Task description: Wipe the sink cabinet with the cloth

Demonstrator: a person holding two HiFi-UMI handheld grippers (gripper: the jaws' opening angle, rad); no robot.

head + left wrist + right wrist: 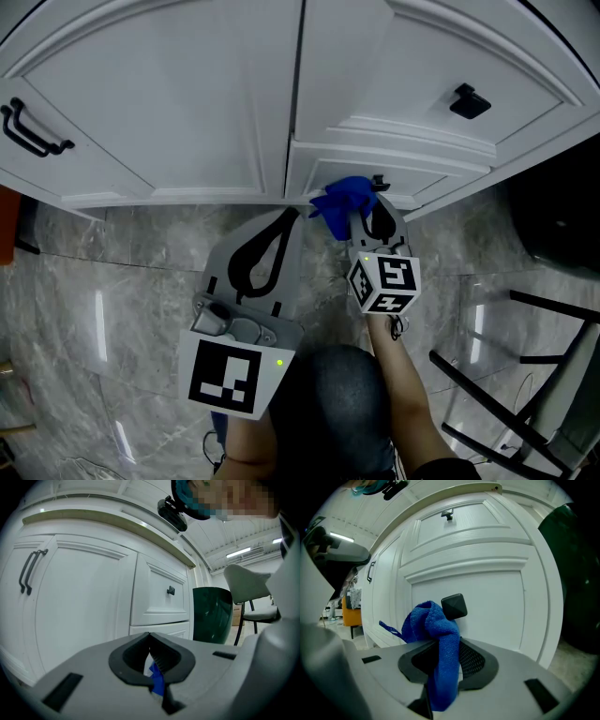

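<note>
The white sink cabinet (216,103) fills the top of the head view, with a lower drawer front (487,606) at its right. My right gripper (361,217) is shut on a blue cloth (345,199). The bunched cloth (436,634) rises from between the jaws just left of the drawer's black square knob (454,606), close to the drawer front. My left gripper (291,216) hovers beside it to the left, near the door's bottom edge. Its jaws (150,637) are shut, and a sliver of blue shows through the gap between them.
A black bar handle (33,131) sits on the left door and another square knob (469,101) on the upper drawer. A dark green bin (211,613) stands right of the cabinet, with a black-framed chair (525,375) beside it. Grey marble floor (103,291) lies below.
</note>
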